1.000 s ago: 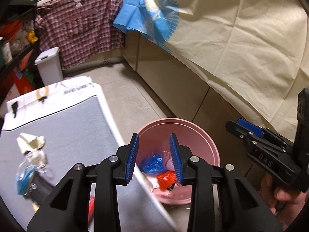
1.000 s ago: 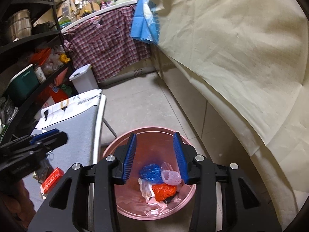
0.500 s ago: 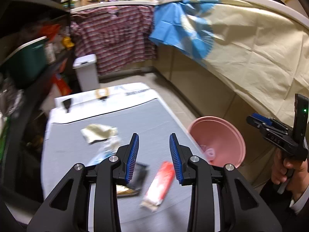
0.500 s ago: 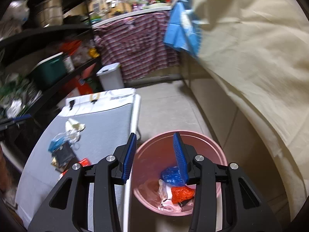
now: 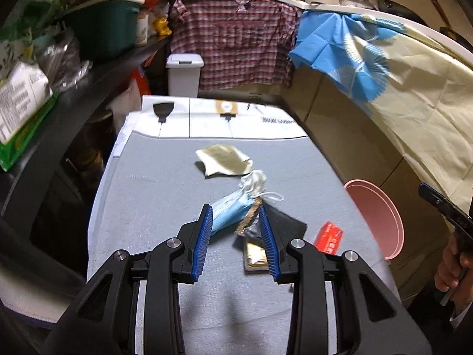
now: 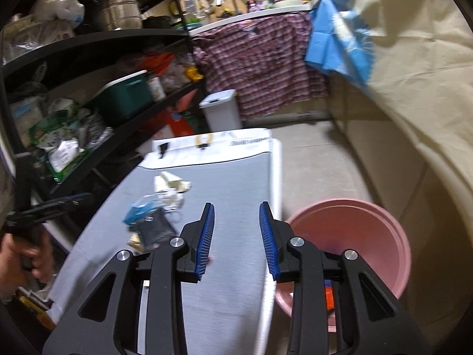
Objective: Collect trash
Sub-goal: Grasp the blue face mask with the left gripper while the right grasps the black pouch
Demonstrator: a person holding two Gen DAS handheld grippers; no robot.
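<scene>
Trash lies on a grey table: a crumpled beige paper, a blue face mask with a white wad, a dark wrapper with a gold packet, and a red packet. My left gripper is open and empty, hovering just short of the mask. My right gripper is open and empty above the table's right edge. The pink bin stands on the floor to the right, also in the left wrist view. The mask pile shows in the right wrist view.
Black shelves packed with bags and a green box stand left of the table. A white lidded bin and a plaid cloth are at the back. A cream sheet drapes the counter on the right.
Both grippers swung left from over the pink bin toward the table. The left one now faces the trash pile; the right one has left the bin's opening.
</scene>
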